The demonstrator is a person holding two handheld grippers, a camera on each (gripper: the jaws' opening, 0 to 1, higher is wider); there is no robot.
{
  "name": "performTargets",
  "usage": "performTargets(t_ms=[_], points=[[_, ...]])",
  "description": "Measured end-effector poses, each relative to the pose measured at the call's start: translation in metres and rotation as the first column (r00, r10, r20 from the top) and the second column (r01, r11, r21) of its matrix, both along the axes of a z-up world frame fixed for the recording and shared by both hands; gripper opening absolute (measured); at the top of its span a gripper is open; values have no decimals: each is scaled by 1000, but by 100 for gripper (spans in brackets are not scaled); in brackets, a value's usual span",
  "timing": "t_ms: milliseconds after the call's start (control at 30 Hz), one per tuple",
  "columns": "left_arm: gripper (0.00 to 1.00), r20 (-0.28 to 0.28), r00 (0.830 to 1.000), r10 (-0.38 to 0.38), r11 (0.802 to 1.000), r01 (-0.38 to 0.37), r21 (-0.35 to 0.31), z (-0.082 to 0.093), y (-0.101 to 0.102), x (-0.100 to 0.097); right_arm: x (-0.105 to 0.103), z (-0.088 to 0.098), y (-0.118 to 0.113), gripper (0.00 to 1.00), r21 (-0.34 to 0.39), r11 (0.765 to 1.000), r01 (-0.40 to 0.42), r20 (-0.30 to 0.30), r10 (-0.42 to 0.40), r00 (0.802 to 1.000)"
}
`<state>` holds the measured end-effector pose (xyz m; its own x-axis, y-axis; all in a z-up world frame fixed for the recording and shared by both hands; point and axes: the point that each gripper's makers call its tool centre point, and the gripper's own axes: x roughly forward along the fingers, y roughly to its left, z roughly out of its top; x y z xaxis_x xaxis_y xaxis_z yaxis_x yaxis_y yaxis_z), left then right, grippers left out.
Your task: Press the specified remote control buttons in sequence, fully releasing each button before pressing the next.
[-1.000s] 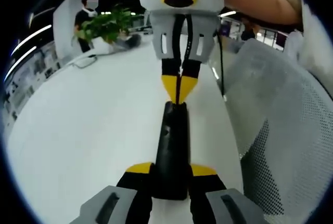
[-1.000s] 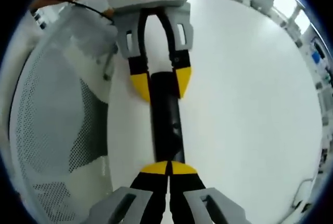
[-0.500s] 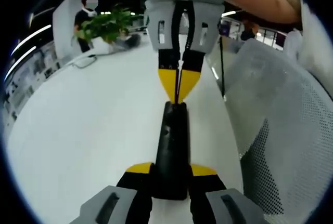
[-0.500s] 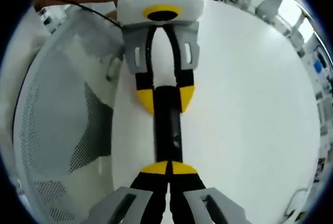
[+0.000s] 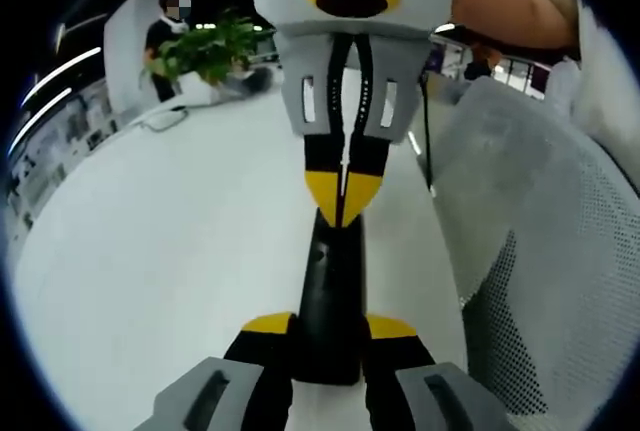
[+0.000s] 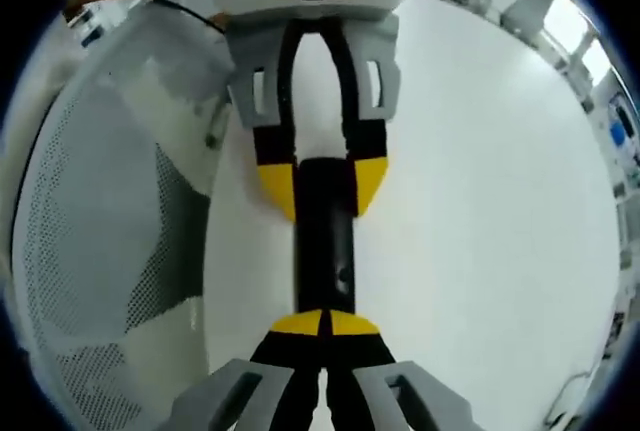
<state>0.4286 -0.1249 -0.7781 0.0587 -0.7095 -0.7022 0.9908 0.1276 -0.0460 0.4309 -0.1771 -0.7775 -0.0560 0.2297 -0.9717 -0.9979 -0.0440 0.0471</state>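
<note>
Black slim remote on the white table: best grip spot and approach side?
Grip the black slim remote across its narrow width at one end, coming in along its long axis, as the left gripper does now. Its long flat sides suit the jaws, and the button face stays free for the shut right gripper. White table below.

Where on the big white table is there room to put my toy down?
The white table is bare between the black remote and the far plant. It is crowded where the left gripper clamps the remote and the shut right gripper meets it, beside the mesh chair.
</note>
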Motion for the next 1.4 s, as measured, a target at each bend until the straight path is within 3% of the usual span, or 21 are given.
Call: performTargets(t_ms=[367,933,1400], points=[[25,-4,1000,-3,1000,3,-1,-1,0,2,1,-2,1,0,-16,1000,13,-22,-14,1000],[25,2,1000,-3,1000,3,2,-1,-1,1,1,-4,2,0,-98,995,-7,-23,5,1000],[25,-3,1000,1,1000,-1,-10,-1,-1,2,-1,1,0,0,14,997,77,-22,-77,997]])
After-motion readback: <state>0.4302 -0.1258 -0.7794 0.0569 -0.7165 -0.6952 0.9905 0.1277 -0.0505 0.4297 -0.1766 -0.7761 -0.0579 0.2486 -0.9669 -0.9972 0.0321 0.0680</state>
